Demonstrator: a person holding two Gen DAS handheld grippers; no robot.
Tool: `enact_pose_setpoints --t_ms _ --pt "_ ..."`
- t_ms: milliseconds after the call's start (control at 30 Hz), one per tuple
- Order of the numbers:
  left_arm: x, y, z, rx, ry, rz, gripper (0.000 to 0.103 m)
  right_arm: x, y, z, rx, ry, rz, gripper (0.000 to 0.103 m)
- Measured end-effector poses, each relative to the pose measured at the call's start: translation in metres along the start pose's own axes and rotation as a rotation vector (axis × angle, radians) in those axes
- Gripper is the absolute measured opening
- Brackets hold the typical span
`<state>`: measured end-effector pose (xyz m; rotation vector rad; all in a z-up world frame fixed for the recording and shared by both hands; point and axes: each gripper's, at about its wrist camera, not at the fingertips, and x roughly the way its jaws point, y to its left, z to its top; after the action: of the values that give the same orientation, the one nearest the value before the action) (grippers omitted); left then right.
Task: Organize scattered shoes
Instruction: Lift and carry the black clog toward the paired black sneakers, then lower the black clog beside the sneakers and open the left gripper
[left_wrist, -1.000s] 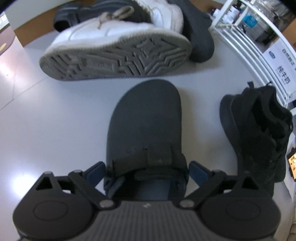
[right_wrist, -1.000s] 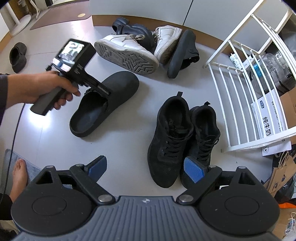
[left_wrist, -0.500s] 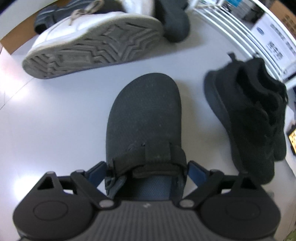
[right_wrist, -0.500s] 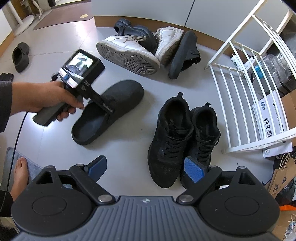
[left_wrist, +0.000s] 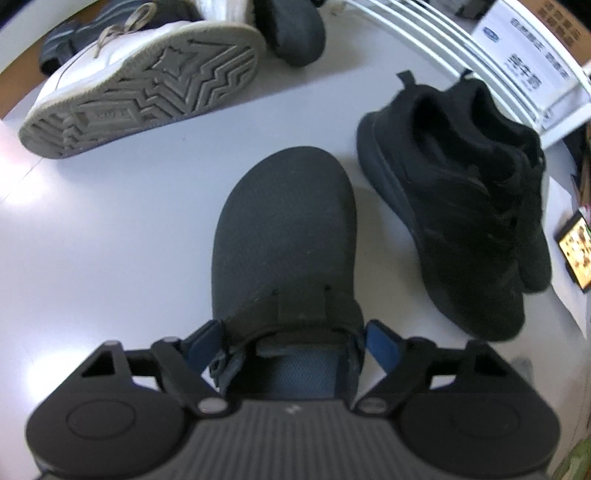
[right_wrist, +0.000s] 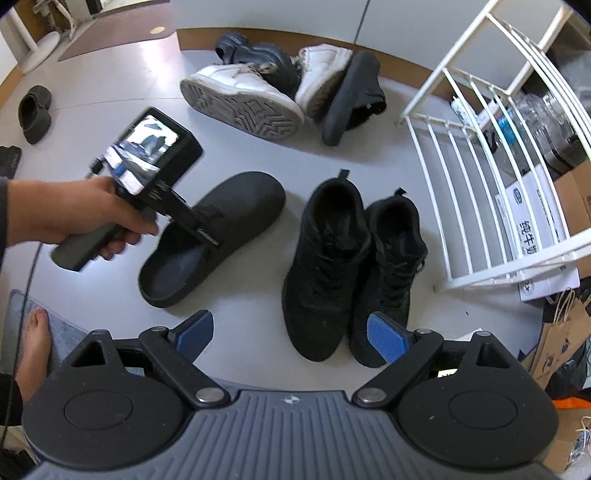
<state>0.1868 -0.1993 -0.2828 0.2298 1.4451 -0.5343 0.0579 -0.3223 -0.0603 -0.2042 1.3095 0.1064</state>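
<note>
A dark grey clog (left_wrist: 284, 221) lies upright on the pale floor, toe pointing away. My left gripper (left_wrist: 293, 341) straddles its strap end; the jaws are closing and both blue pads press on the clog's sides. From the right wrist view a hand holds that left gripper (right_wrist: 199, 229) down over the clog (right_wrist: 236, 210). A pair of black sneakers (right_wrist: 325, 258) stands side by side just right of the clog. My right gripper (right_wrist: 291, 334) hovers open above the sneakers' toes, holding nothing.
A white sneaker (right_wrist: 240, 99) lies on its side at the back, beside a dark boot (right_wrist: 258, 55), another white sneaker (right_wrist: 321, 70) and a tipped dark clog (right_wrist: 351, 96). A white wire rack (right_wrist: 480, 155) stands right. One dark shoe (right_wrist: 35, 114) sits far left. A bare foot (right_wrist: 35, 343) rests on a mat.
The left gripper's pads have drawn in onto the clog's sides. Gripper and clog have shifted toward the black sneakers. The right gripper has stayed put.
</note>
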Motion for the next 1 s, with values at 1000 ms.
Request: enact_pose_setpoints --t_ms 1000 --pt "-0.227 -0.021 -0.083 0.002 -0.225 0.054 0.096 -0.011 0.026 -0.011 -0.216 -0.181 -0.035 0.089"
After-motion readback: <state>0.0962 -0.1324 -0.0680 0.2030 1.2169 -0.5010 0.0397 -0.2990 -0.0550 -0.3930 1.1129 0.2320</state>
